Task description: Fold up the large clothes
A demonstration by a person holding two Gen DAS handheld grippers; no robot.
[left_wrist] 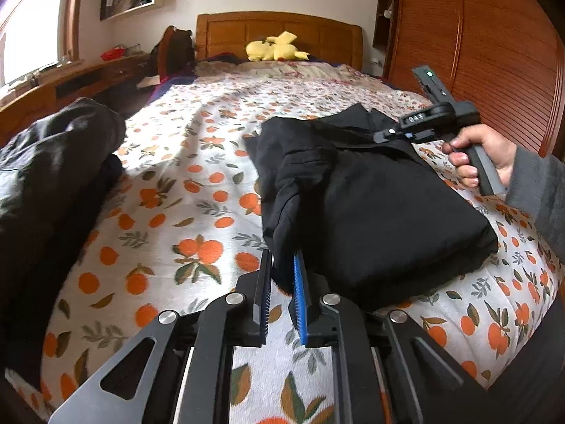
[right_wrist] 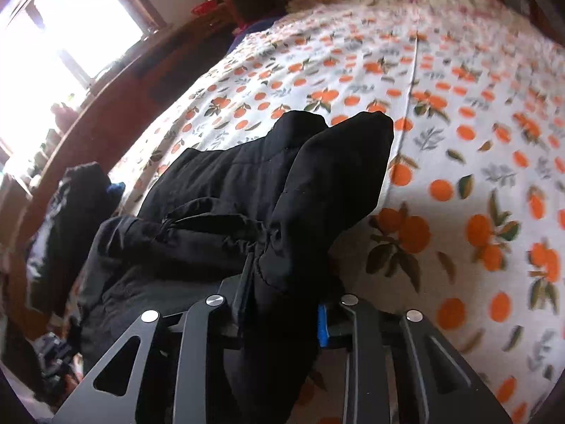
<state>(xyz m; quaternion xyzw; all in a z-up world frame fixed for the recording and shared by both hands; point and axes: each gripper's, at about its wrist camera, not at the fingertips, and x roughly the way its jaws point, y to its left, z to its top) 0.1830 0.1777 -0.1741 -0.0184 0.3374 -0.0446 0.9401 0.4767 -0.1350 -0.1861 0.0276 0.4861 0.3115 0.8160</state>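
Black jacket (left_wrist: 370, 190) on the bed — left gripper (left_wrist: 282, 265) and right gripper (right_wrist: 282, 282) each clamped on its edge.

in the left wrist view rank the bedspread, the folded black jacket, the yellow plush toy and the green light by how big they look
1. Bedspread, largest.
2. Folded black jacket.
3. Yellow plush toy, though it lies far back, so it only looks small.
4. Green light on the right gripper's handle, smallest.

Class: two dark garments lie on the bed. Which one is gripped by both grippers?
The black jacket on the orange-print bedspread; the left gripper and right gripper pinch it. The dark pile lies untouched.
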